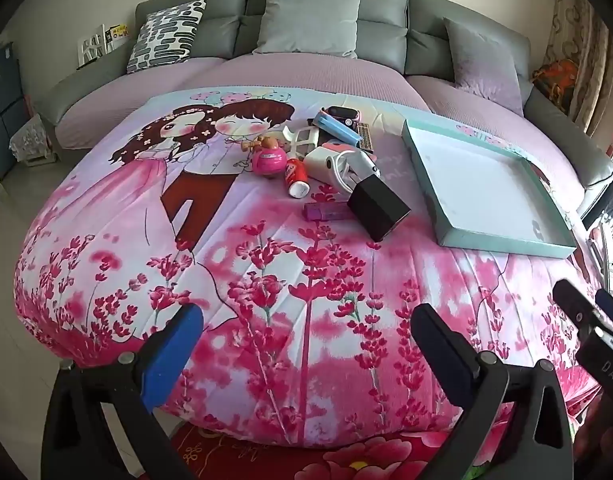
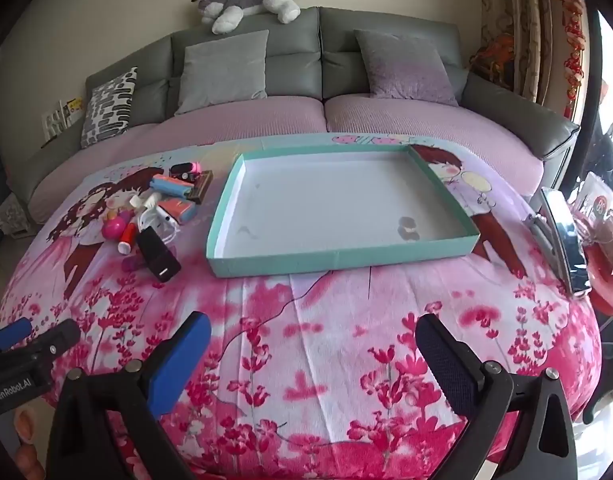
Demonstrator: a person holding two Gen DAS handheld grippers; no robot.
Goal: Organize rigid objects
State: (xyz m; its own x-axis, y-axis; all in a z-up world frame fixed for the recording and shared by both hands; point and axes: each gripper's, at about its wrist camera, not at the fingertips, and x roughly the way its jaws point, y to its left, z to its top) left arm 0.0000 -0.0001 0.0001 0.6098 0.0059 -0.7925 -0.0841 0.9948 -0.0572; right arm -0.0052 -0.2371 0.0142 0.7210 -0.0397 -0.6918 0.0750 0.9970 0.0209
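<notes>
Both tongs, left (image 1: 306, 332) and right (image 2: 312, 338), gape wide and empty above the floral quilt (image 2: 306, 360). Beyond, a black box (image 1: 378, 210) fronts the toy heap (image 1: 326, 148), just beside the bare teal tray (image 2: 340, 258); sofa (image 2: 318, 56) behind.

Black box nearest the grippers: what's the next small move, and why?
Probably advance the open left gripper toward the black box. Both grippers hang open and empty short of the pile, the teal tray holds nothing, and the box lies at the pile's near edge, unobstructed. The right gripper faces the tray.
</notes>
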